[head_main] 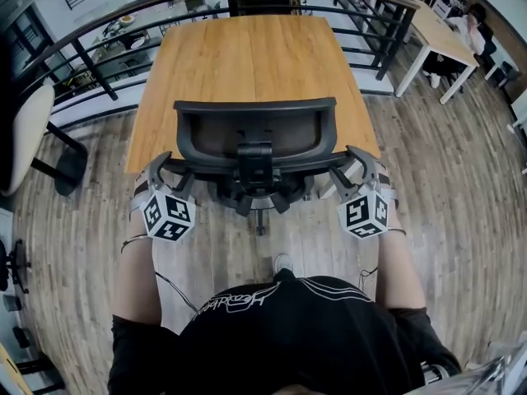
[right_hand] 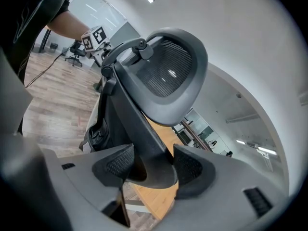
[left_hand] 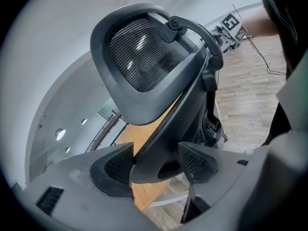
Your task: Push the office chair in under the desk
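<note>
The left gripper has its jaws closed on the left edge of the chair back's frame, and the right gripper grips the right edge the same way. The chair faces the desk, centred on its near side, with the backrest up at the desk's near edge and the seat out of sight. Judging by that, the push looks nearly or wholly done. What remains seems to be a last nudge, if any, and letting go.
</note>
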{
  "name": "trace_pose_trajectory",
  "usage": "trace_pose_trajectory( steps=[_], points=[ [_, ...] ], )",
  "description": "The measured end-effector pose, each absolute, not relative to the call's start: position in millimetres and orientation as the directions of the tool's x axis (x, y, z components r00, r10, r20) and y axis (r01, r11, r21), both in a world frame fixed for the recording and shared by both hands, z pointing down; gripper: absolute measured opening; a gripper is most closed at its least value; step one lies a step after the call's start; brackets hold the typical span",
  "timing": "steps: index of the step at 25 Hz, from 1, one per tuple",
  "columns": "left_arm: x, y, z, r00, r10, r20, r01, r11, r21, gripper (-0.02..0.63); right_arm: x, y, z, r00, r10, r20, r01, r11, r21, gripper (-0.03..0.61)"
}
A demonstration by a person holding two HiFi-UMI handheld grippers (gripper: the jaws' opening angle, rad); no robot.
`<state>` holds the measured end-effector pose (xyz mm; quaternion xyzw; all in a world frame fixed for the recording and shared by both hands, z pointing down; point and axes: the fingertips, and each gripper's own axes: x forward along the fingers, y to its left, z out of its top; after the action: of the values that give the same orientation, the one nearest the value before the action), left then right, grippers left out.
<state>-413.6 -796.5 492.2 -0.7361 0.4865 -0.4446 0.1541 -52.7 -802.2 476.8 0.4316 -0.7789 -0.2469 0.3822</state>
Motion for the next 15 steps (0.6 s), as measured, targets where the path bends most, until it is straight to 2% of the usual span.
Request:
trace_pose_trajectory(
  steps=[8,15],
  points=[
    [-425,-788,485,0.159,-0.862,0.481,-0.671,-0.452,-0.588,0.276,-49,-800,466,-0.329,-0.869,0.370,-0.518,0.494,0.699,0.273],
    [-395,-711,429,0.356,-0.864,0.357,-0.806,-0.477,-0.351,0.275,-81,-720,421,-0.512,-0.809,0.289,-0.702,0.588,0.402,0.273]
  ],
)
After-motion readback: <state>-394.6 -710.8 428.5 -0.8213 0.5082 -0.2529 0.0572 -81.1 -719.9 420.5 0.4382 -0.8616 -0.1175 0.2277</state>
